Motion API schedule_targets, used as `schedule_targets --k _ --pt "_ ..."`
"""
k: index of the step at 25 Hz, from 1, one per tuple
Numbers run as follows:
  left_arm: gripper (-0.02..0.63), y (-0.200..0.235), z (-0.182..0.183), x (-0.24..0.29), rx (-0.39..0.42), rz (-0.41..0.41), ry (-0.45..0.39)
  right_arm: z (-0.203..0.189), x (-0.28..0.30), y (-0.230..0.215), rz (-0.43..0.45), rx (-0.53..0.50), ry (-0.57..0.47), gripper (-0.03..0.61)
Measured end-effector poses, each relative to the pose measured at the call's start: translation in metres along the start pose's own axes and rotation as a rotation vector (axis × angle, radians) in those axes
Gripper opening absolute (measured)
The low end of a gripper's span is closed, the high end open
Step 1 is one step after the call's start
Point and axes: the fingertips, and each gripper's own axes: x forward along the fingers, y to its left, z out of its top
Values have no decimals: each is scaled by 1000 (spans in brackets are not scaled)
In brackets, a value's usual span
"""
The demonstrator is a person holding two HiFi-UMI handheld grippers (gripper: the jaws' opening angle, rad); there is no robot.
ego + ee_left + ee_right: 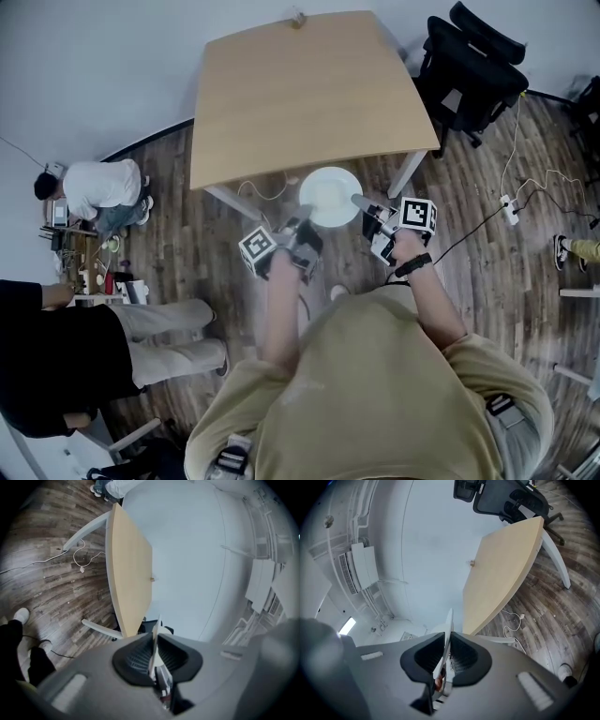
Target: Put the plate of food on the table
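A white plate point(330, 195) hangs in the air just in front of the near edge of the light wooden table point(300, 94). My left gripper point(302, 230) is shut on the plate's near-left rim and my right gripper point(366, 208) on its right rim. In the left gripper view the plate's thin edge point(154, 641) stands pinched between the dark pads, with the table point(129, 564) ahead. The right gripper view shows the rim point(446, 637) clamped the same way, the table point(501, 578) beyond. No food can be made out on the plate from above.
A black office chair point(469, 70) stands at the table's right corner. A white cable point(267, 192) lies on the wood floor by the table leg, and a power strip point(509, 208) to the right. One person point(98, 187) crouches at the left; another person point(56, 356) stands nearer.
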Motion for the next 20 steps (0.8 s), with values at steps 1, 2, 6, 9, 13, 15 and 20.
schedule_targets --k 1,2,6,9,13,15,20 --pt "25 1 2 -1 -3 0 2 -2 1 -2 -4 0 -4 43" --pt "25 3 1 4 -4 2 2 2 0 -5 -8 7 -8 43" --pt "26 15 -1 16 -22 18 8 10 -6 -17 -27 94 -37 43" --pt "26 20 0 0 -33 16 -18 -3 -2 -19 -29 86 -39 43" --pt "28 28 28 -50 -30 -2 -60 -47 30 -12 -19 92 -41 43" --pt "26 31 39 -47 -47 -2 -76 -41 43 -15 1 135 -42 49" --pt "28 22 65 -12 -53 -22 -124 3 74 -19 41 154 -22 57"
